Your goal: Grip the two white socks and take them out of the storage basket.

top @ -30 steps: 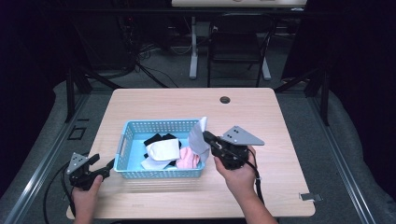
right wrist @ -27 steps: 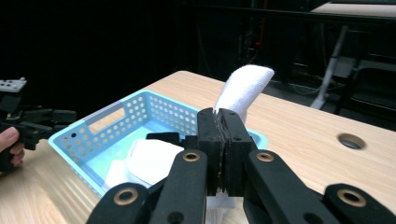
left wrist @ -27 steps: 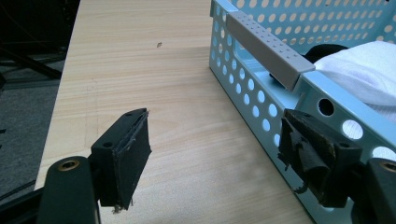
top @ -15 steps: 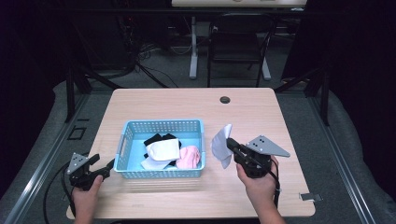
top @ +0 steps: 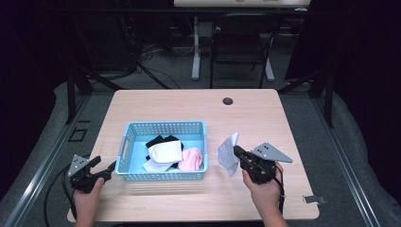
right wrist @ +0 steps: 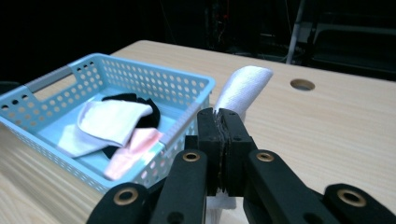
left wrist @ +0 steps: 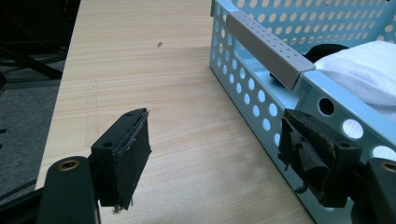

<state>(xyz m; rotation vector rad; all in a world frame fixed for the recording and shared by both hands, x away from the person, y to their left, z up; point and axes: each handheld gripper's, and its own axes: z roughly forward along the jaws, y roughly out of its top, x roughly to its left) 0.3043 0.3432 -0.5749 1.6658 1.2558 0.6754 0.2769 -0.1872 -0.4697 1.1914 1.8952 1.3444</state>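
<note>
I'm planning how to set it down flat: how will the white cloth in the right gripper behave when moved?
Probably floppy: the white cloth bends and droops around the right gripper. It looks light, held by one pinched spot. It will likely crumple on the table rather than lie flat.

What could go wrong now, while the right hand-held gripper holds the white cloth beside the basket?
1. The right hand-held gripper pinches the white cloth only at one edge, so the cloth may slip out when moved.
2. The cloth hangs close to the basket, so its loose end might catch on the rim.
3. The left hand-held gripper is open with one jaw against the basket wall; a small push there could shift the basket.
</note>
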